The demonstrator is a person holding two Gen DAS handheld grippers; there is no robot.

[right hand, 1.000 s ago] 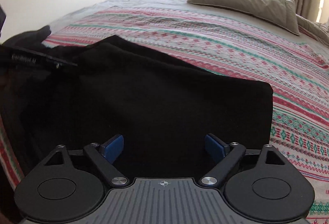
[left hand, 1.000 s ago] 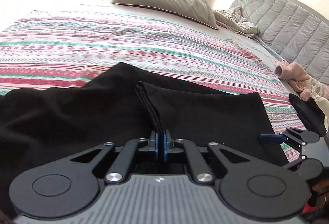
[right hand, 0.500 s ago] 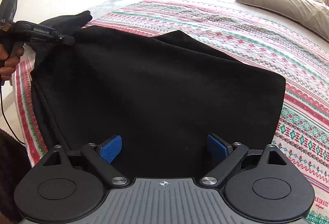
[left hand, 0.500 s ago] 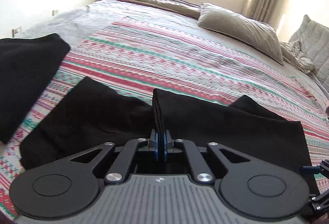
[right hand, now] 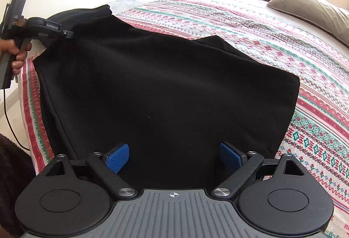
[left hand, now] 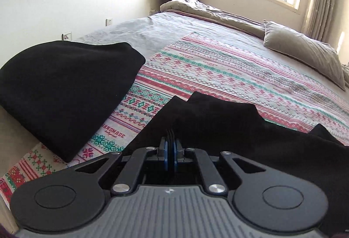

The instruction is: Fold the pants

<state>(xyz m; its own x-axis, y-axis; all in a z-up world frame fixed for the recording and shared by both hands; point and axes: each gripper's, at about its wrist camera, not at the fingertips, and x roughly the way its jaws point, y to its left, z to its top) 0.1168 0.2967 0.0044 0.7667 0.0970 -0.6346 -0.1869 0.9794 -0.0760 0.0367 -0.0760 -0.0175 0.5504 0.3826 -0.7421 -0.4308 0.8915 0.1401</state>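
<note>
The black pants [right hand: 165, 85] lie folded on the striped bedspread [right hand: 283, 46]. My left gripper [left hand: 170, 139] is shut on a bunched edge of the pants [left hand: 218, 120], with several fabric layers pinched between its blue pads. In the right wrist view the left gripper [right hand: 68, 34] holds the pants' far left corner, with a hand [right hand: 16, 52] on its grip. My right gripper [right hand: 174, 156] stands open low over the near edge of the pants. The cloth lies below its blue pads [right hand: 117, 157], and nothing is held.
A second black folded garment [left hand: 65, 85] lies at the bed's left edge, beside the pants. A grey pillow [left hand: 305, 52] and a rumpled duvet [left hand: 207, 11] are at the head of the bed. A cable [right hand: 8, 120] hangs at the left, off the bed's side.
The left gripper has carried the pinched pants edge to the left, stretching the cloth out. Its view swung left and brought the second black garment in. The right gripper stayed open and shifted slightly.
</note>
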